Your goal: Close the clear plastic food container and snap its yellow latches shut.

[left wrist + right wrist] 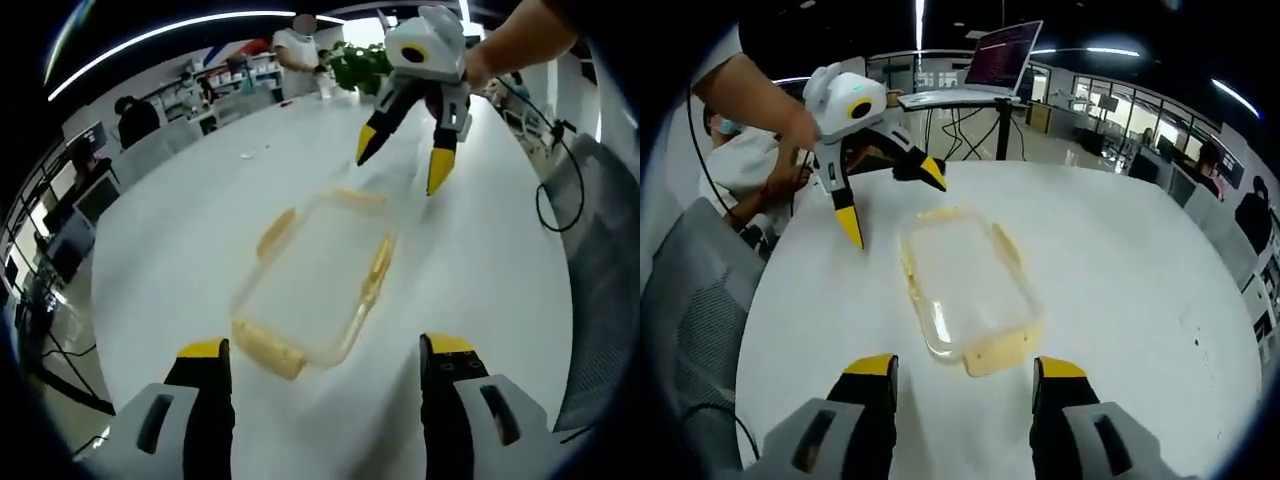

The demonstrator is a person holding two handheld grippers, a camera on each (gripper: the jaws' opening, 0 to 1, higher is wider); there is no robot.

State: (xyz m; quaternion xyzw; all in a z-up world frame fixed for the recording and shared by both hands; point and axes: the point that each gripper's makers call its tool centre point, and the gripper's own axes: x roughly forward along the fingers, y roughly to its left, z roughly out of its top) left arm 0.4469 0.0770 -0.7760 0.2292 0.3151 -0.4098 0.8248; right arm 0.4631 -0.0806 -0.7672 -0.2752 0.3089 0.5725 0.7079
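A big white round table (200, 220) sits in an office room with long ceiling lights. It has lots of bare white top.

In the left gripper view, the left gripper (325, 365) is closest, at the bottom. Its two yellow-tipped jaws are spread wide apart and hold nothing. Just past them the clear plastic food container (315, 285) lies flat on the table, with its lid on top. A yellow latch (268, 348) sticks out at its near end, and more yellow strips run along its long sides. Farther on, the right gripper (400, 165) hangs above the table past the far end of the container, held by a hand (480, 60). Its jaws are also wide and empty, and it is not touching the container. At the far edge are a green plant (358, 65) and people near desks.

In the right gripper view, the right gripper's jaws are wide at the bottom, the container lies just beyond with a latch at the near end, and the left gripper hovers at the far end. A laptop (1005, 55) on a stand is behind.
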